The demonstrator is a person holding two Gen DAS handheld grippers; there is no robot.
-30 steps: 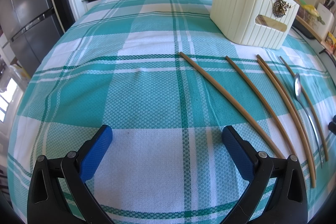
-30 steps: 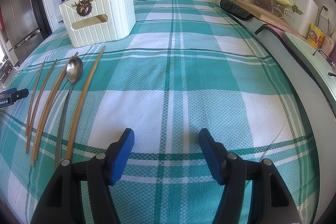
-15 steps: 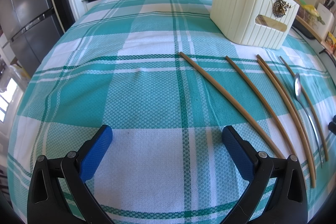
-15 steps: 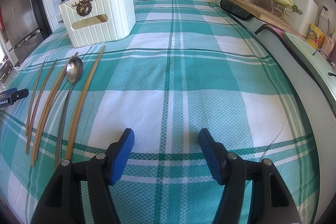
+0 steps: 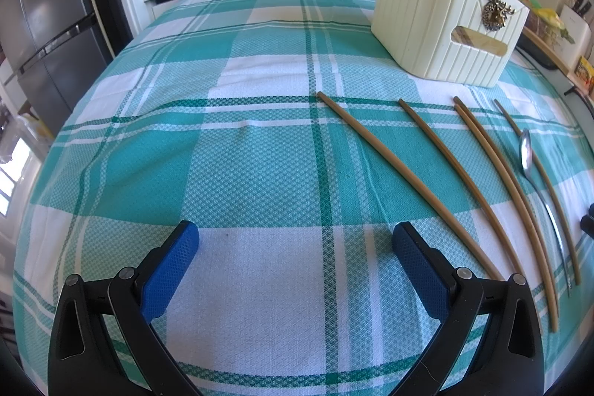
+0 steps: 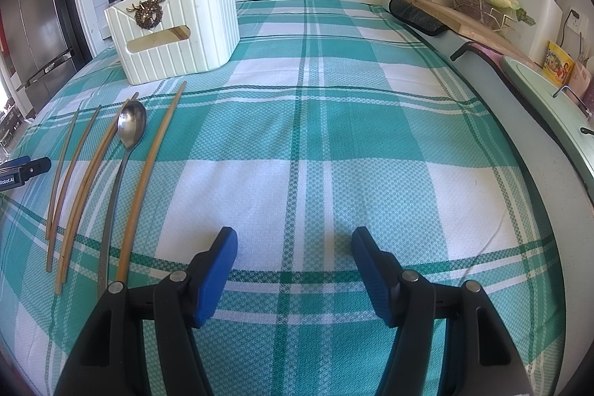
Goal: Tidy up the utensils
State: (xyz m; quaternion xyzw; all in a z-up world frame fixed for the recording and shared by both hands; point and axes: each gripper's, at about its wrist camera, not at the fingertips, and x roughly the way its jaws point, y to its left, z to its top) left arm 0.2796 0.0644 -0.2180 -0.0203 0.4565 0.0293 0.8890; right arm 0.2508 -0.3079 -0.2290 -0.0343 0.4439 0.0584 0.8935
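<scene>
A teal-and-white checked cloth (image 6: 334, 143) covers the desk, and a cream ribbed holder (image 6: 178, 28) stands upright toward its far side. In front of the holder lie five wooden chopsticks (image 5: 404, 173), with a steel spoon (image 6: 128, 143) among them. The left gripper (image 5: 295, 249) and right gripper (image 6: 295, 257) both hover above bare cloth, jaws spread wide and empty.

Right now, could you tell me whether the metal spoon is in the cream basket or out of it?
Out: the spoon lies flat on the cloth among chopsticks, before the basket.
</scene>
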